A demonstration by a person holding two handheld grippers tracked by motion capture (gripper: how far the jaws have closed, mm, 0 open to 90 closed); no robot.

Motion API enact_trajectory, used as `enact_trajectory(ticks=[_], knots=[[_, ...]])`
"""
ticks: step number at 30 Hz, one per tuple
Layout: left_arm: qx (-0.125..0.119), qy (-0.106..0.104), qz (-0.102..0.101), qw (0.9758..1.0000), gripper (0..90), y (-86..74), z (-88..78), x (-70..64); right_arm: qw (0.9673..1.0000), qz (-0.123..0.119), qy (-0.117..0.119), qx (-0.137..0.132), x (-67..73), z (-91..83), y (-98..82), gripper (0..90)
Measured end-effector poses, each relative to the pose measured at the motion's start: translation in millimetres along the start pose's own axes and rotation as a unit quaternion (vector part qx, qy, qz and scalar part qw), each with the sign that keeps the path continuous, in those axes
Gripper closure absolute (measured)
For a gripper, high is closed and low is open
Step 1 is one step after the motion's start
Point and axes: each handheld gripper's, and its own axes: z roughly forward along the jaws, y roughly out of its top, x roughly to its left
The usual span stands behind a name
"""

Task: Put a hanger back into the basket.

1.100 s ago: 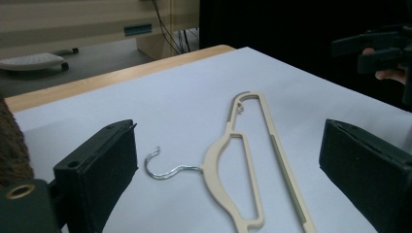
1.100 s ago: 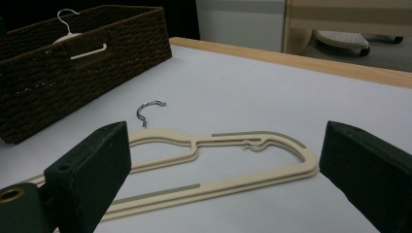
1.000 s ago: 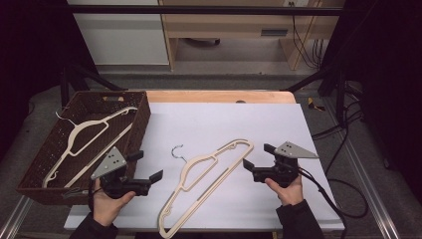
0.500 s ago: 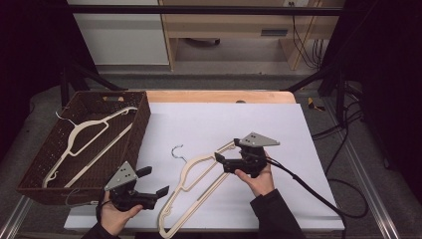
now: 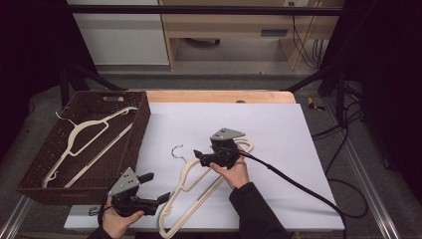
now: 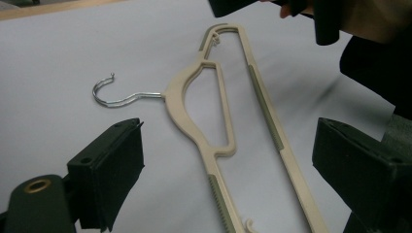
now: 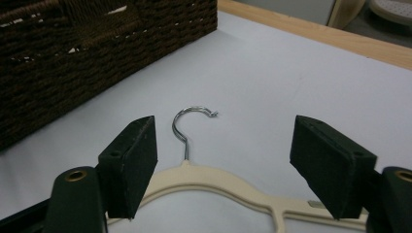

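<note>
On the white sheet, the hanger (image 5: 199, 191) lies diagonally, hook (image 5: 177, 151) toward the basket (image 5: 142, 124).

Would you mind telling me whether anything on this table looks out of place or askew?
One cream hanger lies slantwise on the white table cover, while the other hanger sits in the wicker basket. Nothing looks broken or spilled. The right gripper hovers open over the loose hanger's neck.

hanger (image 5: 199, 184) on table (image 5: 298, 129), basket (image 5: 35, 174) left

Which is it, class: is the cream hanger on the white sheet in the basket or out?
Out: the hanger lies flat beside the basket.
</note>
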Motion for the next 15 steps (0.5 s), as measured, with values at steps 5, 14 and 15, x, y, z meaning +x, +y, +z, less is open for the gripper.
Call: enact_trajectory(ticks=[5, 14, 15], knots=[[0.006, -0.005, 0.002, 1.0000, 12.3, -5.1, 2.7, -1.6, 0.9999, -0.002, 0.010, 0.014, 2.1, 24.7, -0.5, 32.9], [0.021, -0.006, 0.001, 0.9998, 12.0, -11.2, 9.4, -1.5, 0.9986, 0.001, 0.017, 0.051, 7.4, 56.1, -4.2, 48.8], [0.021, -0.003, 0.002, 0.9998, 11.9, -11.2, 9.5, -1.6, 0.9983, -0.001, 0.020, 0.055, 7.2, 58.6, -4.6, 50.9]])
